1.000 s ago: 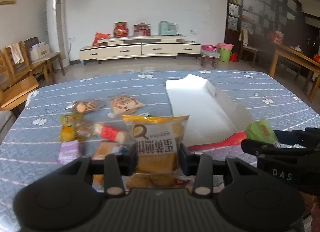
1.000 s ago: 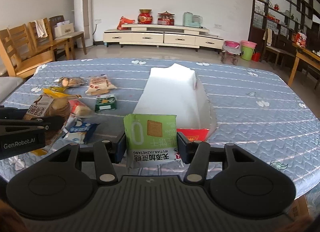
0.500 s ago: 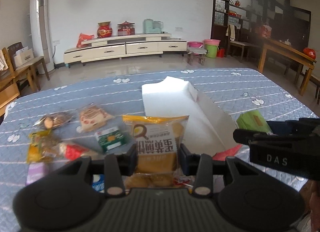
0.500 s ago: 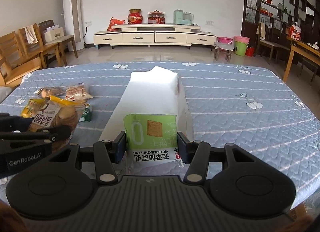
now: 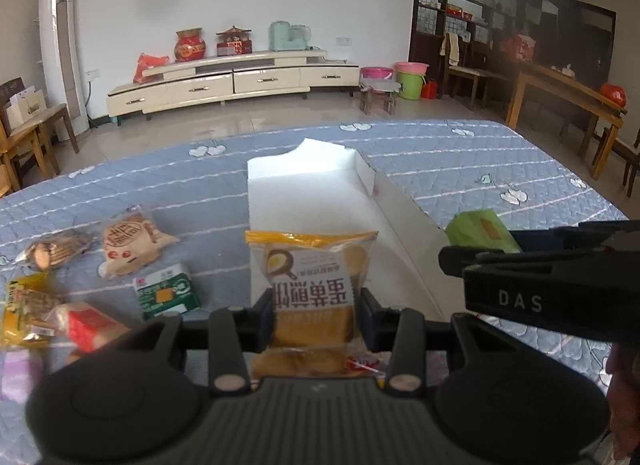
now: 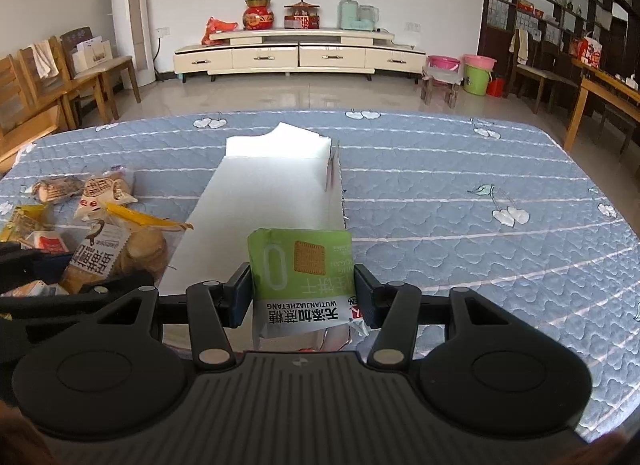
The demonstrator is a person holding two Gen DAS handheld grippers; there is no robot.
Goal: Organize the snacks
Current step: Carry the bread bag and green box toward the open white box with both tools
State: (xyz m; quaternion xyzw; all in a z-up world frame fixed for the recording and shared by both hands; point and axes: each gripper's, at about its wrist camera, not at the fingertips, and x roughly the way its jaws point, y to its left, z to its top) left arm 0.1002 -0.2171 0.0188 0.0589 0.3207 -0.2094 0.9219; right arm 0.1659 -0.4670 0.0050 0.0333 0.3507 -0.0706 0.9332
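With the left gripper (image 5: pixel 314 305) clamped on the yellow pack (image 5: pixel 310 277) and the right gripper (image 6: pixel 303 297) on the green pack (image 6: pixel 302 265) — both just short of the white box (image 6: pixel 272 193) at 12 o'clock — the person should carry the 2 packs over its floor before letting go.

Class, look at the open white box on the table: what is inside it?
The white box shows a bare white floor; no snacks visible inside. Its near end is hidden behind the green biscuit packet.

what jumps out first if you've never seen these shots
Two snack packs held up close: the left gripper clamps a yellow egg-cake pack, the right gripper a green biscuit pack. Just beyond them an open white box lies on the blue quilted table, with loose snacks scattered to its left.
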